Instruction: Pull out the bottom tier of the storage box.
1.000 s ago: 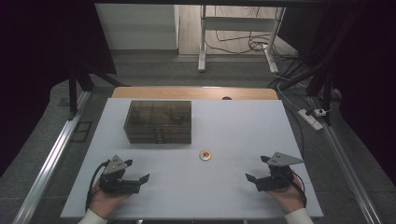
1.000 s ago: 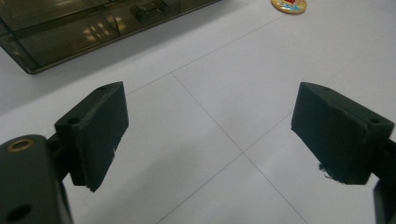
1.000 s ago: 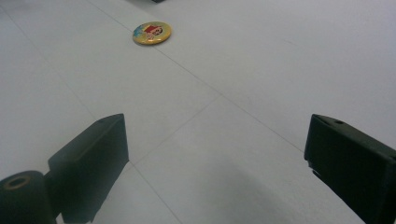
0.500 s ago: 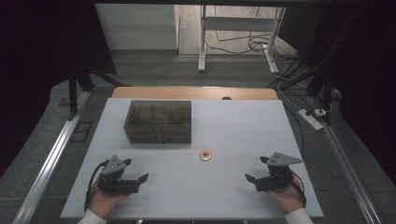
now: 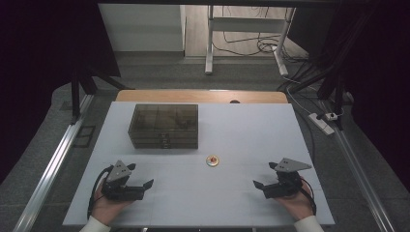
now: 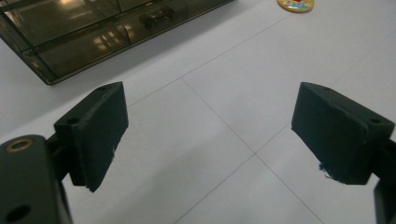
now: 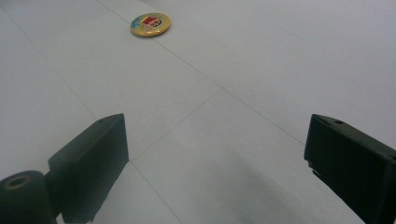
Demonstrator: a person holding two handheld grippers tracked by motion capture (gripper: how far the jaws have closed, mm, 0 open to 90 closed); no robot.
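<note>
Badge [image 5: 212, 160] untouched btwn left gripper [image 5: 149, 183] & right gripper [image 5: 257, 185], both wide open, empty.

The box [image 6: 93, 32] is cut off at the top edge.

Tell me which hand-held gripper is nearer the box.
Left. The left hand-held gripper sits just in front of the box; the right hand-held gripper is farther off, across the table.

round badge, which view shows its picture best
The right gripper view: the round badge lies whole there, its colourful print visible. The left gripper view cuts it off at the top edge; the high view shows a tiny disc.
</note>
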